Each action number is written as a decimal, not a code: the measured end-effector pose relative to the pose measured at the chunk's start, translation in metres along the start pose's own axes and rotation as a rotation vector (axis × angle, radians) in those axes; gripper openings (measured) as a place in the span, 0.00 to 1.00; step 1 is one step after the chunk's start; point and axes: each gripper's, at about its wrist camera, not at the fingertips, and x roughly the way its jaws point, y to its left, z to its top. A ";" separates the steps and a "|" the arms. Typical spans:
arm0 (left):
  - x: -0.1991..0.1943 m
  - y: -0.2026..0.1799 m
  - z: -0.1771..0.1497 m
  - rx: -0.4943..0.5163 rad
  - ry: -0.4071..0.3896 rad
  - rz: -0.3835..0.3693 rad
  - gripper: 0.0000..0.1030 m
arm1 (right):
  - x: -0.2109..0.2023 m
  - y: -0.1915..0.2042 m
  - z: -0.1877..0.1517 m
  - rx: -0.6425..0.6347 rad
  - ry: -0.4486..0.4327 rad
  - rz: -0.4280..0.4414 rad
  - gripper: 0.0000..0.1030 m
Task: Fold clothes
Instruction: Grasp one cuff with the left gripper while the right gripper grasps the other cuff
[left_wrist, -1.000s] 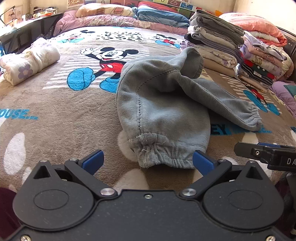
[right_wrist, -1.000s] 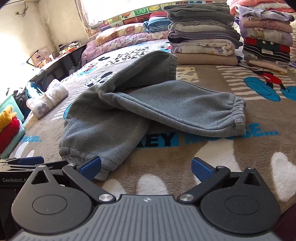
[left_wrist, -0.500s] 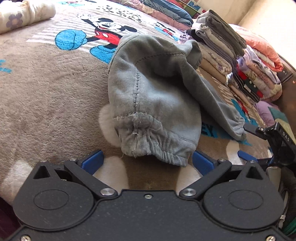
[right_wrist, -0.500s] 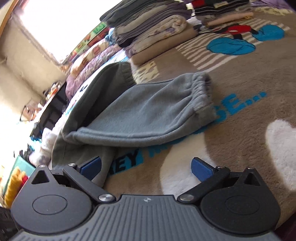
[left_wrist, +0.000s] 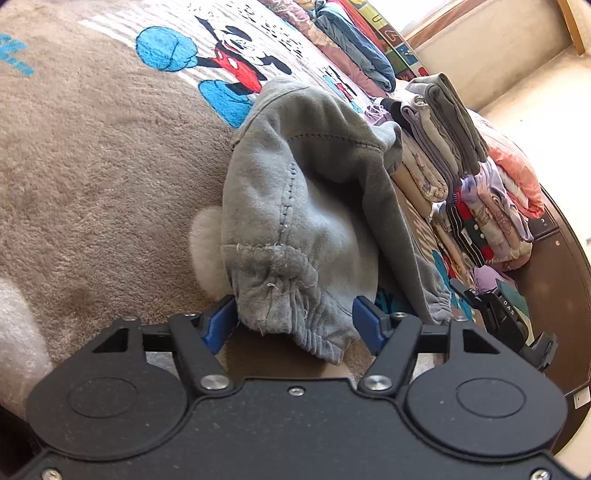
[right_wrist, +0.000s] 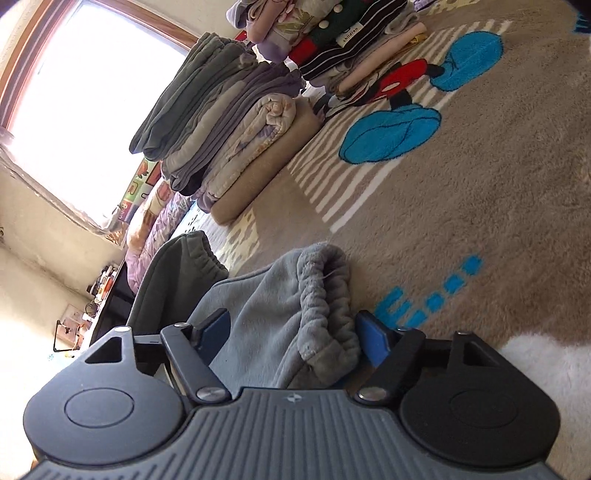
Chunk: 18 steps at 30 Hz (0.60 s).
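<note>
Grey sweatpants (left_wrist: 303, 206) lie crumpled on the Mickey Mouse blanket (left_wrist: 92, 155). In the left wrist view, one elastic leg cuff (left_wrist: 284, 291) sits between the blue pads of my left gripper (left_wrist: 293, 323), whose jaws stand open around it. In the right wrist view, the other leg cuff (right_wrist: 325, 306) sits between the pads of my right gripper (right_wrist: 293, 332), also open around it. The right gripper shows at the right edge of the left wrist view (left_wrist: 506, 321). The waistband (right_wrist: 195, 258) lies farther back.
Stacks of folded clothes (left_wrist: 454, 155) stand at the far right of the bed, also seen in the right wrist view (right_wrist: 229, 122). Pillows and quilts (left_wrist: 351, 40) line the headboard. A window (right_wrist: 85, 81) is behind.
Both grippers have moved forward and tilted, each one coming up to a leg cuff so the cuff now lies between its open pads. The jaws have narrowed a little.
</note>
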 end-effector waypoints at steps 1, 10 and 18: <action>0.000 0.002 0.001 0.001 -0.004 0.017 0.32 | 0.003 0.001 0.001 -0.012 0.005 -0.001 0.69; -0.020 -0.010 0.004 0.106 -0.058 0.002 0.08 | 0.007 0.004 0.002 -0.031 0.064 0.049 0.23; -0.071 -0.008 0.023 0.183 -0.189 0.042 0.06 | -0.033 0.010 -0.011 0.034 0.070 0.171 0.22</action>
